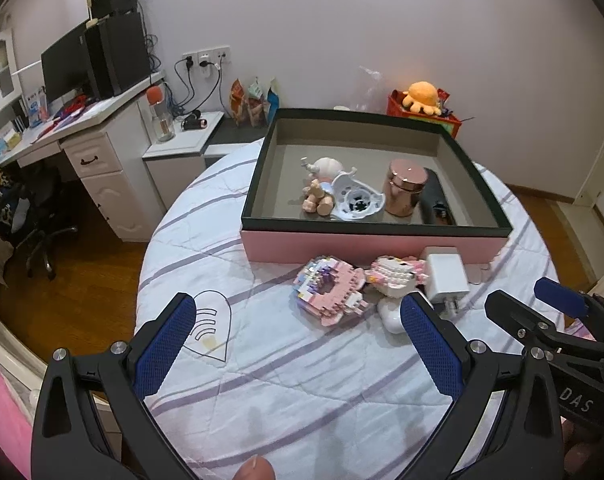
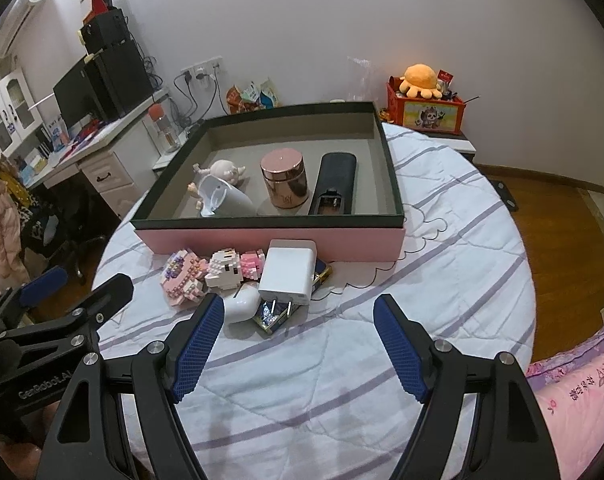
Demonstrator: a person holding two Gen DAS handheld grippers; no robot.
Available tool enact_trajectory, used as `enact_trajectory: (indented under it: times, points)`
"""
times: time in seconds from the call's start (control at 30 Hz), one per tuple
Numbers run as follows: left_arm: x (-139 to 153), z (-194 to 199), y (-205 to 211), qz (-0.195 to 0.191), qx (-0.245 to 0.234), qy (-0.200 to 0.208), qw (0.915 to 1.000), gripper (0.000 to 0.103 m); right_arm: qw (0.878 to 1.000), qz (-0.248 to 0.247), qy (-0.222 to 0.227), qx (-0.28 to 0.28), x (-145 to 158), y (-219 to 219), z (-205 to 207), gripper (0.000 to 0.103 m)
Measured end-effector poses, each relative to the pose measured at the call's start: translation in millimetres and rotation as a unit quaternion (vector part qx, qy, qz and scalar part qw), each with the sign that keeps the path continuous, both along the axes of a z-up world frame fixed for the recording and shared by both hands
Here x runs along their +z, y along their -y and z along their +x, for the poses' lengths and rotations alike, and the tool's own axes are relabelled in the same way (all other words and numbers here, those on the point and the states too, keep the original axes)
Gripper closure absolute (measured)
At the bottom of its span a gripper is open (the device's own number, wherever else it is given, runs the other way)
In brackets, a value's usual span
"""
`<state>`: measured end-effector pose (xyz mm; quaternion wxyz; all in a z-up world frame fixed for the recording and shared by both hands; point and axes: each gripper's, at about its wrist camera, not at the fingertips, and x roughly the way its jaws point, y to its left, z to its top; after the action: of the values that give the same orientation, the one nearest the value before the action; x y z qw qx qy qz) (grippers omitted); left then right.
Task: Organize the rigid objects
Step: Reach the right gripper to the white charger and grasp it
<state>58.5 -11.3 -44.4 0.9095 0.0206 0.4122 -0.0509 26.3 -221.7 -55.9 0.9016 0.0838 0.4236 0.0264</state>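
A shallow pink box [image 2: 270, 245] with a dark rim is set on a round bed covered by a white quilt with lilac stripes [image 2: 454, 280], toward its far edge. Four things are held in the box, all near its front wall: a pale doll figure [image 2: 226, 172] at the left, a white cup-shaped piece [image 2: 222, 200] lying against it, an upright rose-gold jar [image 2: 284, 182] in the middle, and a black remote control [image 2: 334, 188] lying at the right.

Outside, against the front wall of the box, a cluster is laid on the quilt: two pink-and-white brick models [image 2: 206, 272], a white charger [image 2: 288, 276], a white earbud case [image 2: 241, 306] and a small glossy packet [image 2: 274, 316] under the charger.

The left gripper [image 1: 298, 344] and the right gripper [image 2: 298, 340] are shown released, jaws spread and empty, above the quilt near the cluster.
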Motion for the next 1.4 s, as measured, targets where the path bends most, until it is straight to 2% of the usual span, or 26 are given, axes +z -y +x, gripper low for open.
enact_trajectory:
  times: [0.43, 0.53, 0.73, 0.87, 0.9, 0.93, 0.97, 1.2, 1.4]
  points:
    - [-34.0, 37.3, -7.6, 0.002, 0.011, -0.031, 0.9995, 0.000, 0.999, -0.001, -0.050, -0.001, -41.4, -6.2, 44.9, 0.025]
    - [-40.3, 44.0, -10.3, -0.002, 0.013, -0.038, 0.9992, 0.000, 0.998, -0.001, -0.058, -0.001, -49.5, -6.9, 51.3, 0.036]
    - [-48.1, 51.6, -9.9, -0.006, 0.011, -0.046, 0.9989, 0.000, 0.997, -0.001, -0.073, -0.010, -61.6, -5.4, 53.7, 0.041]
    - [-48.9, 51.1, -7.7, -0.006, 0.008, -0.045, 0.9989, 0.000, 0.998, -0.008, -0.060, -0.014, -57.9, -5.9, 52.4, 0.047]
    - [-48.9, 51.0, -7.5, -0.005, 0.008, -0.045, 0.9989, 0.000, 0.998, -0.009, -0.060, -0.011, -57.8, -6.7, 53.1, 0.050]
    - [-48.9, 50.6, -7.9, -0.006, 0.009, -0.045, 0.9989, 0.000, 0.998, -0.009, -0.061, -0.006, -58.9, -7.8, 53.7, 0.059]
    - [-48.7, 50.2, -8.0, -0.007, 0.009, -0.046, 0.9989, 0.000, 0.998, -0.006, -0.064, -0.002, -60.3, -8.6, 53.9, 0.061]
    - [-44.4, 44.3, -8.2, -0.007, 0.008, -0.041, 0.9991, 0.000, 0.999, 0.010, -0.053, -0.002, -52.2, -2.7, 43.7, 0.061]
    - [-34.9, 42.1, -0.8, -0.009, 0.001, -0.030, 0.9995, 0.000, 0.999, 0.020, -0.025, -0.011, -28.1, 8.8, 30.5, 0.061]
